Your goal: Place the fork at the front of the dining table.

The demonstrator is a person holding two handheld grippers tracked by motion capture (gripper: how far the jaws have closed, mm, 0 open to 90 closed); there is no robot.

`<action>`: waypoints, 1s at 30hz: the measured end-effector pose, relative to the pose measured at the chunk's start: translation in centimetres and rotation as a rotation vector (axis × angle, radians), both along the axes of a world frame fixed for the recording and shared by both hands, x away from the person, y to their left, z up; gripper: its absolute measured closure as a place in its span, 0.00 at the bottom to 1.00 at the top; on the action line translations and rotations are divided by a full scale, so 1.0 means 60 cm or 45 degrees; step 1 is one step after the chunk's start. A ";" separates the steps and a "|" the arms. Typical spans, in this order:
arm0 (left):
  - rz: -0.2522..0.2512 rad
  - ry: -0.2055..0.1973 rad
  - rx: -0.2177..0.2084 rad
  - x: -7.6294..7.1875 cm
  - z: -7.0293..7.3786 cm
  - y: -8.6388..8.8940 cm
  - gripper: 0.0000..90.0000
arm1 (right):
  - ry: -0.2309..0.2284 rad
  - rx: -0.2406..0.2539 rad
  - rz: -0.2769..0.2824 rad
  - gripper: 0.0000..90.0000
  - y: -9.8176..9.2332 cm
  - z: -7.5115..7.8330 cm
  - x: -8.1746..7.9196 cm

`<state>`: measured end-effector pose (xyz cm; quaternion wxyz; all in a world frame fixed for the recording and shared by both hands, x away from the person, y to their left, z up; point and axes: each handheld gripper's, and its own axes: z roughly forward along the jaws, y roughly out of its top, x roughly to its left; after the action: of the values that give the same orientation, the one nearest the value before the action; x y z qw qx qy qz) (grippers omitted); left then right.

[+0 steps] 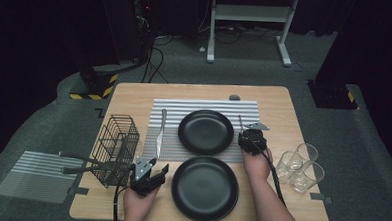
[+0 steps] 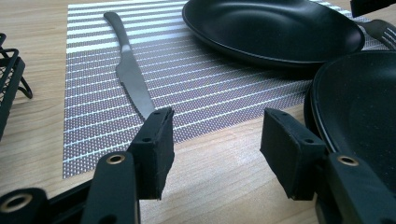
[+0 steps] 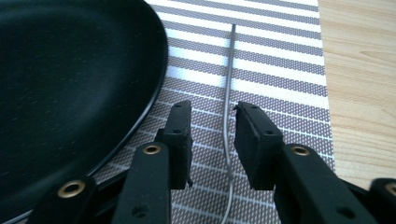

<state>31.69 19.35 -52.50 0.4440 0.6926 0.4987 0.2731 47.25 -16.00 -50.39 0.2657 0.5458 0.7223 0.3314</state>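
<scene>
Striped grey-and-white placemat (image 1: 184,110) lies on the wooden worktop (image 1: 134,93), carrying a black plate (image 1: 205,132) at its middle; a table knife (image 1: 161,131) lies on the mat left of that plate, and a fork (image 3: 227,121) lies on the mat just right of it, its thin handle running away from the right gripper view's camera; the right tongs (image 3: 212,140) stand over the fork with the handle passing between the two pads, the jaws parted a little and neither pad pressing on the metal; in the high view the right tongs (image 1: 253,138) sit at the mat's right edge, close beside the far plate; a second black plate (image 1: 204,189) rests on the bare worktop nearer the person, between the two hands; the left tongs (image 1: 148,176) hover low over the wood just left of this near plate, jaws wide apart with nothing between them, the knife's blade tip lying just beyond the left pad in the left gripper view; a black wire basket (image 1: 114,149) stands at the worktop's left side; three clear glasses (image 1: 301,167) cluster at the right edge, well apart from the fork.
</scene>
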 end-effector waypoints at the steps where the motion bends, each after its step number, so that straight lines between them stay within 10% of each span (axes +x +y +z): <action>1: -0.004 -0.002 0.004 0.000 0.000 0.001 0.49 | 0.008 0.009 0.004 0.69 0.000 0.004 -0.006; 30: 0.022 0.012 -0.010 -0.001 0.000 -0.004 0.49 | 0.048 0.015 0.027 0.54 -0.005 -0.011 -0.083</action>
<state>31.64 19.14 -52.53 0.4420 0.6878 0.5078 0.2715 42.26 -16.30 -51.03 0.2452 0.5460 0.7308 0.3281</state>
